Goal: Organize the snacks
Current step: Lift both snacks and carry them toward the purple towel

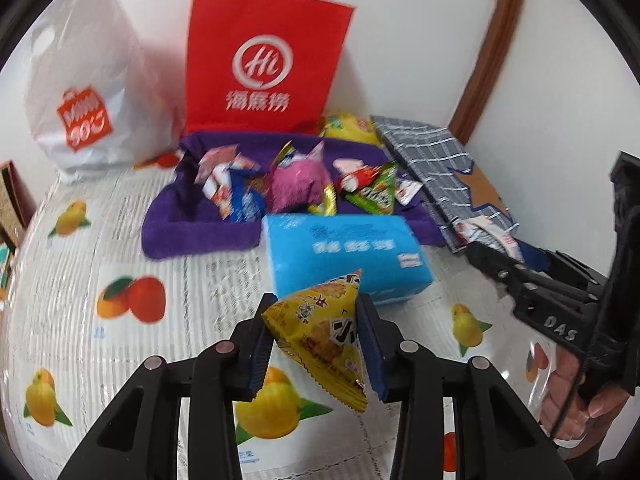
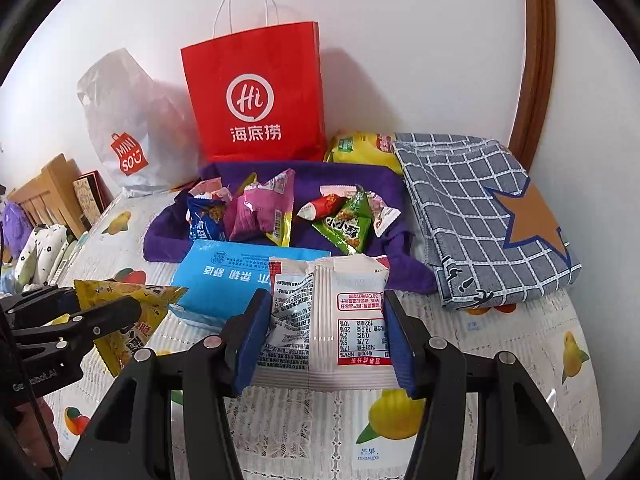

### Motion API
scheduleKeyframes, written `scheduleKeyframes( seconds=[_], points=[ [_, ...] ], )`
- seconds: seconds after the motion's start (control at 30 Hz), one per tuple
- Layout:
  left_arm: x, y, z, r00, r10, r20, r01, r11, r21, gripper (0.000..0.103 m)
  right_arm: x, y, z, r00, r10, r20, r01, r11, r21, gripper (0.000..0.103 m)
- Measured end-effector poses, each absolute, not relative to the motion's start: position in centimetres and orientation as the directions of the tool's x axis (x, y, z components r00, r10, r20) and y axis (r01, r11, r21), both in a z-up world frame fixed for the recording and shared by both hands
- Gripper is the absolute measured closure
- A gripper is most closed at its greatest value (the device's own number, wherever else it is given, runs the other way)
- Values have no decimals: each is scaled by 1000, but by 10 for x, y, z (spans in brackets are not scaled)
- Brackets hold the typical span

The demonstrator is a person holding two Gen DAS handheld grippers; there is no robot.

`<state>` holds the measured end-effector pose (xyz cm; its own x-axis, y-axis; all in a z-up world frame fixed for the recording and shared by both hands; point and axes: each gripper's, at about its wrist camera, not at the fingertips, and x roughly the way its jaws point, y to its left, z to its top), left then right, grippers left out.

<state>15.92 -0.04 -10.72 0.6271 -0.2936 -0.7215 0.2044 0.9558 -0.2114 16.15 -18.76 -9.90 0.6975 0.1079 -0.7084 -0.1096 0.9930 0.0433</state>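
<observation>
My left gripper point(image 1: 316, 340) is shut on a yellow triangular snack packet point(image 1: 320, 340), held above the tablecloth; that packet also shows in the right wrist view point(image 2: 120, 308). My right gripper point(image 2: 326, 332) is shut on a white snack packet point(image 2: 340, 320) with red print, held just in front of the blue tissue pack point(image 2: 216, 276). A purple cloth point(image 2: 360, 184) behind the tissue pack holds several snacks: a pink packet point(image 2: 260, 212), a green triangular packet point(image 2: 344, 228), a blue packet point(image 2: 206, 220). In the left wrist view the right gripper point(image 1: 500, 268) is at the right, by the plaid cloth.
A red paper bag point(image 2: 256, 92) and a white Miniso plastic bag point(image 2: 124, 128) stand against the back wall. A folded grey plaid cloth point(image 2: 476, 216) with a brown star lies right; a yellow bag point(image 2: 360, 146) sits behind it. A wooden frame point(image 2: 536, 60) runs up the right.
</observation>
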Motion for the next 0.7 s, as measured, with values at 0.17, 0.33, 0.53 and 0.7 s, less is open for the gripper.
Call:
scheduleKeyframes(
  seconds=[0.17,0.33,0.53,0.7],
  points=[
    [162,13,-129,590,-301,-749,174,953,-247,67,162,-185,-110,683,107,-723,-113,993,40,48],
    [162,15,-134,584,-306,-751,168,952,-257,67,161,-184,-118,669,113,-735,-121,992,43,48],
    [161,8,-121,598,-310,-739,184,951,-250,68,163,-183,-118,665,122,-736,-133,990,44,48],
    [160,5,-104,619,-312,-721,200,950,-239,68,166,-181,-111,674,125,-728,-139,989,40,48]
  ],
)
